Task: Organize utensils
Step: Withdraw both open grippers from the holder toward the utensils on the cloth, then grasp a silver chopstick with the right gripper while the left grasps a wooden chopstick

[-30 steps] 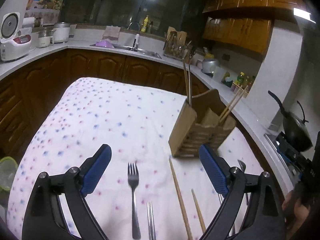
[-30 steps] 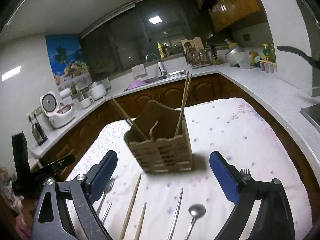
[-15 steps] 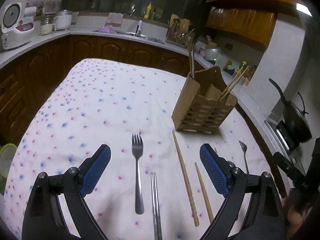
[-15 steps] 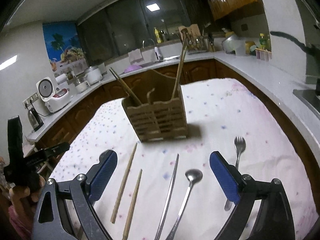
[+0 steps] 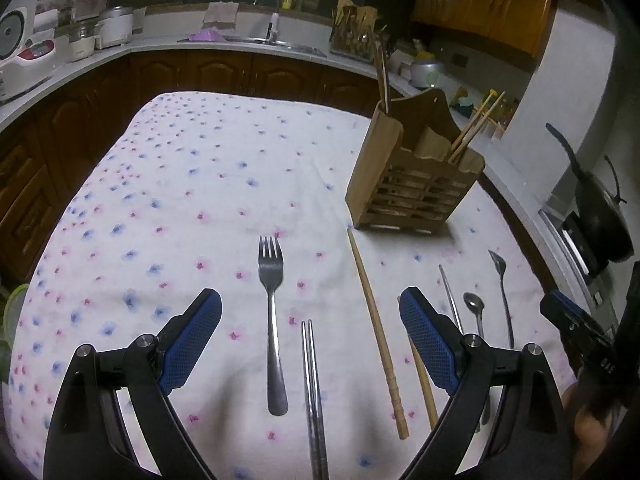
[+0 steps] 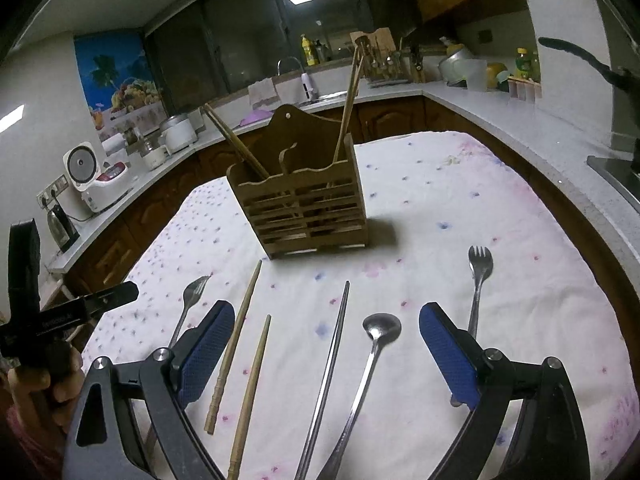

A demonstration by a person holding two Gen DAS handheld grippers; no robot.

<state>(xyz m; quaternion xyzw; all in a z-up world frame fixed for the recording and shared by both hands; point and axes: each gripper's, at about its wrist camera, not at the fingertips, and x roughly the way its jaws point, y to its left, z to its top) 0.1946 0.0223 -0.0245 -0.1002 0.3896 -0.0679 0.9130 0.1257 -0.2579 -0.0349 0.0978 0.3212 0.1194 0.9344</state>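
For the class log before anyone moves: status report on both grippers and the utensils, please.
Left gripper open, empty, over fork. Right gripper open, empty, over spoon. Wooden holder upright, chopsticks inside. Nothing blocking.

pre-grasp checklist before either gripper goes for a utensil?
1. Left gripper open, nothing held: ok.
2. Right gripper open, nothing held: ok.
3. Fork lies between the left fingers, apart from the metal chopsticks: ok.
4. Spoon between the right fingers, single target: not ok, a metal chopstick lies close beside it.
5. Holder upright: ok.
6. Free slot in holder: cannot tell.
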